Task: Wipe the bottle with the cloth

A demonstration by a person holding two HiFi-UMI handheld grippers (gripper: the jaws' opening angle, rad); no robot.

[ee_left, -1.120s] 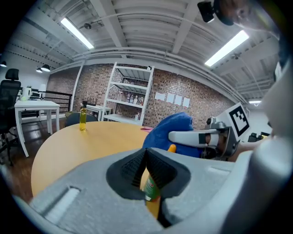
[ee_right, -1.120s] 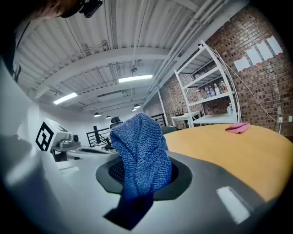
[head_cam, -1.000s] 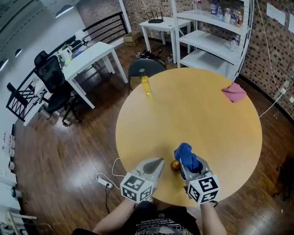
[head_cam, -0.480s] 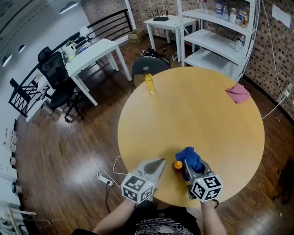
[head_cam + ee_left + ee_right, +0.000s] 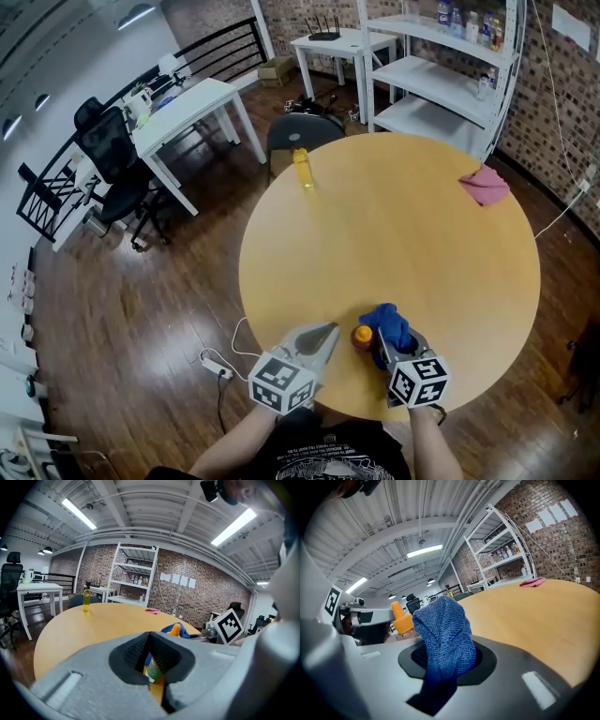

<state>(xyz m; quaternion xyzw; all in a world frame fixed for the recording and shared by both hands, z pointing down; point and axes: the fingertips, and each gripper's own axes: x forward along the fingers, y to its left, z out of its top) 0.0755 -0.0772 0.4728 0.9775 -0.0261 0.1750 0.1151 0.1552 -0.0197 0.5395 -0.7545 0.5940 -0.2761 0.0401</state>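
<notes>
Two tongs flanking bottle [image 5: 362,337], left tongs [image 5: 329,329] closed on nothing, right tongs [image 5: 386,343] clamping cloth [image 5: 384,321]

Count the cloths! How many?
2: a blue cloth held in the right gripper, and a pink cloth lying at the far right edge of the table. None look hidden.

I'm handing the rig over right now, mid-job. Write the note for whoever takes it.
Left gripper: shut on the bottle, at the near edge of the table.
Right gripper: shut on the bunched blue cloth, which sits up against the bottle by its orange cap.
Done: both things are in hand and together. How much has been wiped cannot be told.
Left: probably rub the cloth down the bottle's body.
Ignore the yellow bottle and pink cloth at the far edge.
</notes>
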